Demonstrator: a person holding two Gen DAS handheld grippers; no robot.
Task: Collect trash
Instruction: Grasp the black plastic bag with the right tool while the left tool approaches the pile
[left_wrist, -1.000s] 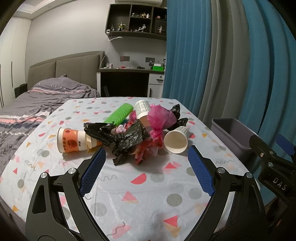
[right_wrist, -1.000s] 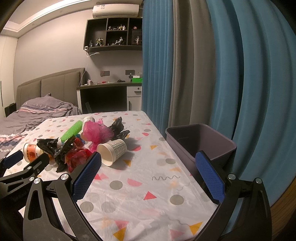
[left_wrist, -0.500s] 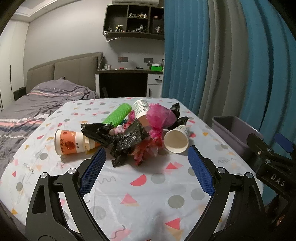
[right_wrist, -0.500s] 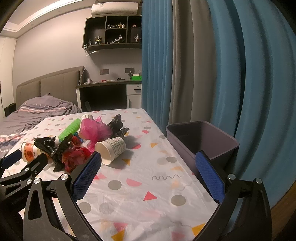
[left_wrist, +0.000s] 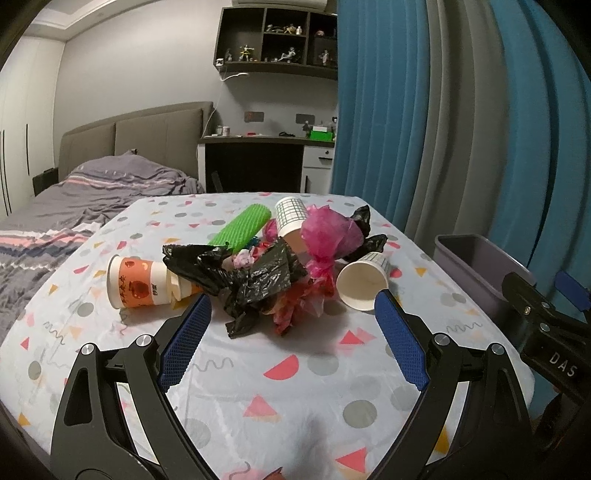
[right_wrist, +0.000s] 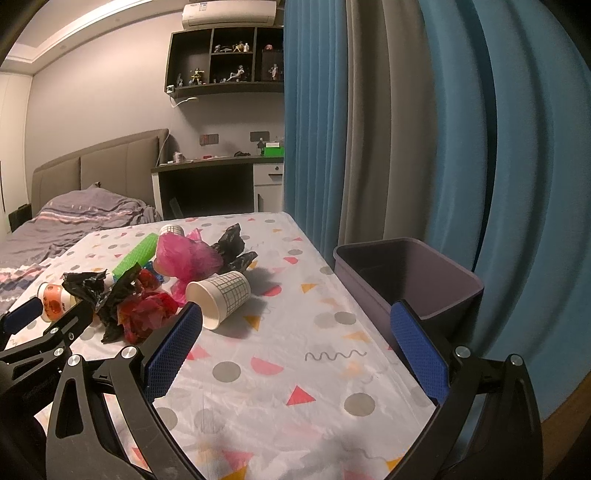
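A heap of trash lies mid-table: a crumpled black bag (left_wrist: 255, 273), a pink bag (left_wrist: 328, 236), red wrapping (left_wrist: 295, 306), a green mesh roll (left_wrist: 240, 227), an orange paper cup (left_wrist: 138, 282) on its side, and two checked white cups (left_wrist: 364, 282) (left_wrist: 291, 219). My left gripper (left_wrist: 291, 314) is open, held just short of the heap with nothing between its fingers. My right gripper (right_wrist: 295, 325) is open too, over the table's right part. The near checked cup (right_wrist: 219, 295) lies ahead of its left finger. A grey bin (right_wrist: 410, 277) stands off the table's right edge.
The table wears a white cloth (left_wrist: 295, 376) with coloured shapes. Blue and grey curtains (right_wrist: 424, 129) hang close behind the bin. A bed (left_wrist: 74, 199) is at the left, a desk (left_wrist: 266, 162) at the back. The right gripper's body (left_wrist: 546, 332) shows at the left view's right edge.
Both views have shifted slightly: the heap sits a little lower and closer in the left wrist view. Both grippers stay open and no trash has moved.
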